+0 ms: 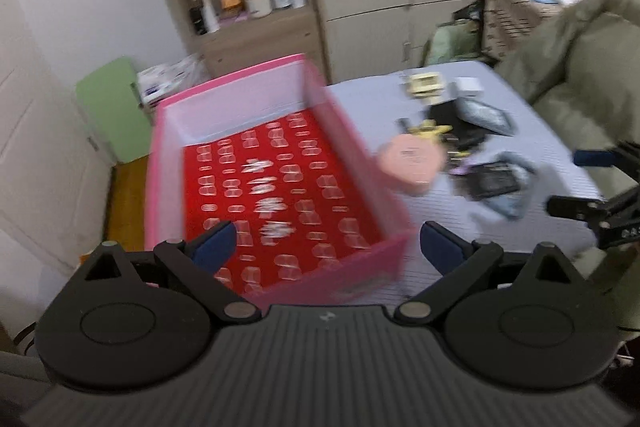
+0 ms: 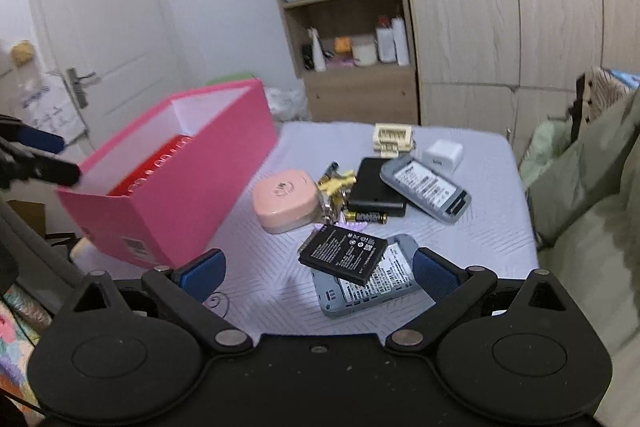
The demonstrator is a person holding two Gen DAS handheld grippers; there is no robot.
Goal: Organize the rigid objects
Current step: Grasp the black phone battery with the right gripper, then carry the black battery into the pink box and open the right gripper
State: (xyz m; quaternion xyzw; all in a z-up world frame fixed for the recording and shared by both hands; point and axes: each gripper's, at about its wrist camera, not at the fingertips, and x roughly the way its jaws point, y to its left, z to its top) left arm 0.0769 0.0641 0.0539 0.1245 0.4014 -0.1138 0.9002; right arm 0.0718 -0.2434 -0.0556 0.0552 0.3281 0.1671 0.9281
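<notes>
Pink box [image 2: 176,183] at left of worktop [image 2: 480,227], clutter to its right; both claws wide, holding nothing.

Left claw [image 1: 324,247] hovers over the box's near right corner, red liner [image 1: 280,195] visible inside. Right of the box: pink round case [image 2: 286,205], AA battery [image 2: 366,217], black battery pack [image 2: 344,253] lying on a grey device [image 2: 372,287], white charger [image 2: 443,154]. Right claw [image 2: 318,275] hovers before the battery pack.
</notes>
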